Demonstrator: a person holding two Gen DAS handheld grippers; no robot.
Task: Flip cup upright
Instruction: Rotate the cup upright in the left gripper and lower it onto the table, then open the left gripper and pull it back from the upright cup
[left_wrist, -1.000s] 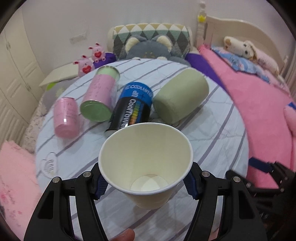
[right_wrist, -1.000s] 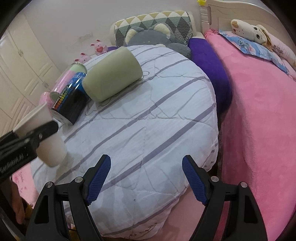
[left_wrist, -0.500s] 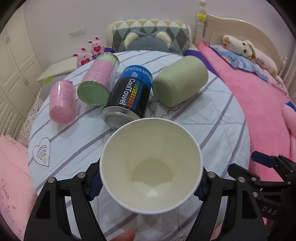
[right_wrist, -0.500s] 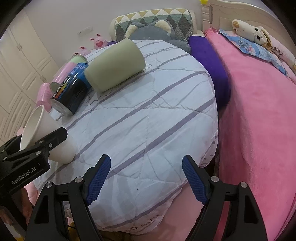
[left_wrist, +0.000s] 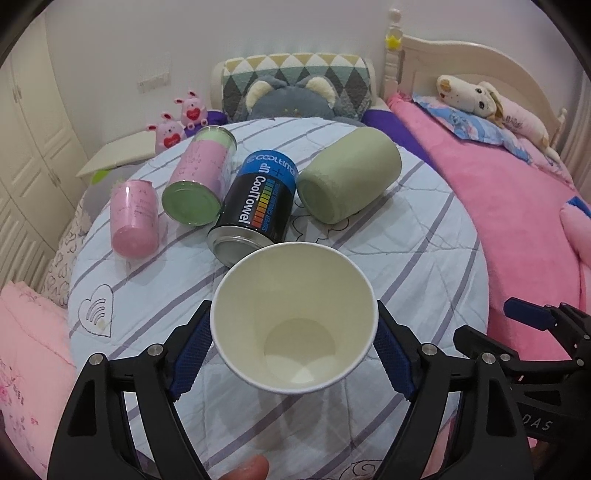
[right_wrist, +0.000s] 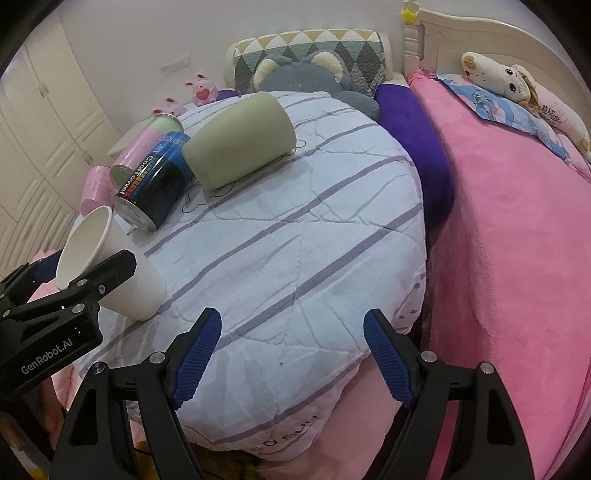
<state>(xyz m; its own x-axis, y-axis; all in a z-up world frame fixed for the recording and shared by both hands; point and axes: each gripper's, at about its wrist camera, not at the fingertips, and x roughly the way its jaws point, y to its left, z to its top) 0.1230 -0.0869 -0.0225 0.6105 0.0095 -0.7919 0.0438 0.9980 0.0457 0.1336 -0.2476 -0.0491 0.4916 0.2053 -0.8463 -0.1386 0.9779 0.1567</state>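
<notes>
Left gripper (left_wrist: 293, 345) clamps the white paper cup (left_wrist: 294, 323), tilted, its base touching the striped quilt (right_wrist: 295, 236); right gripper (right_wrist: 291, 356) is wide open, holding nothing.

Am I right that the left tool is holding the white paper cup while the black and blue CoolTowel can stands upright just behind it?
Not quite. The left tool does hold the white paper cup, but the CoolTowel can lies on its side on the striped quilt, as the left wrist view shows; the right wrist view agrees.
</notes>
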